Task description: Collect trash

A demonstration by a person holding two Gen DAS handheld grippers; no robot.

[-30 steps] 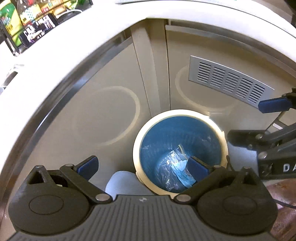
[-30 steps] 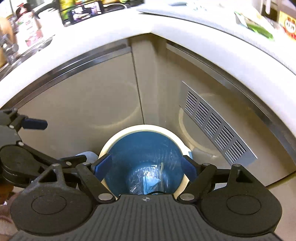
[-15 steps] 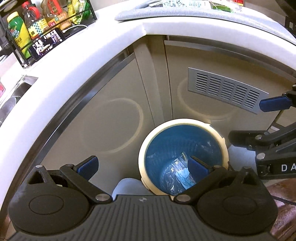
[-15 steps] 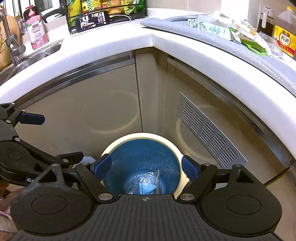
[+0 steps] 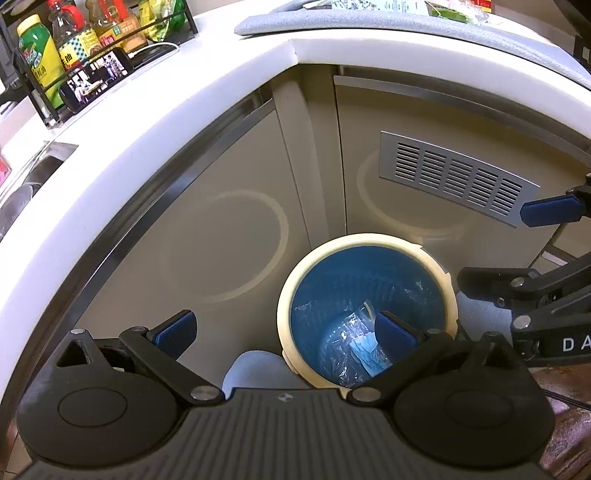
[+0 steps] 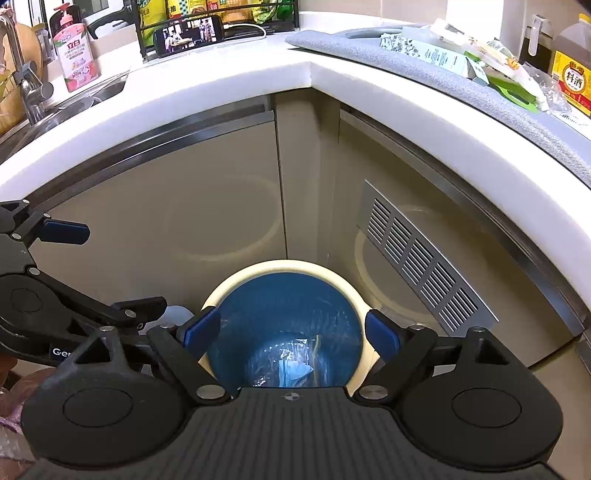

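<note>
Right now you hold both grippers, left gripper (image 5: 284, 330) and right gripper (image 6: 291, 332), above the bin (image 6: 236, 291), fingers spread and empty; wrappers (image 6: 491, 62) wait on the counter (image 6: 229, 79), so I judge 1 gripper must reach up there next

Trash bin (image 5: 369, 245): near rim hidden behind left gripper (image 5: 286, 330) body, lower centre of left view; in right view near rim hidden behind right gripper (image 6: 291, 332) body. Crumpled trash (image 5: 364, 345) at bin bottom: partly behind right blue pad (image 5: 395, 330); kind unclear. White object (image 5: 255, 369) left of bin: mostly hidden, identity unclear. Right gripper cut off by right edge of left view. Packets (image 6: 480, 55) on grey mat (image 6: 424, 70), upper right of right view: print too small to read. Phone (image 6: 188, 33) screen, top centre: picture unreadable.
</note>
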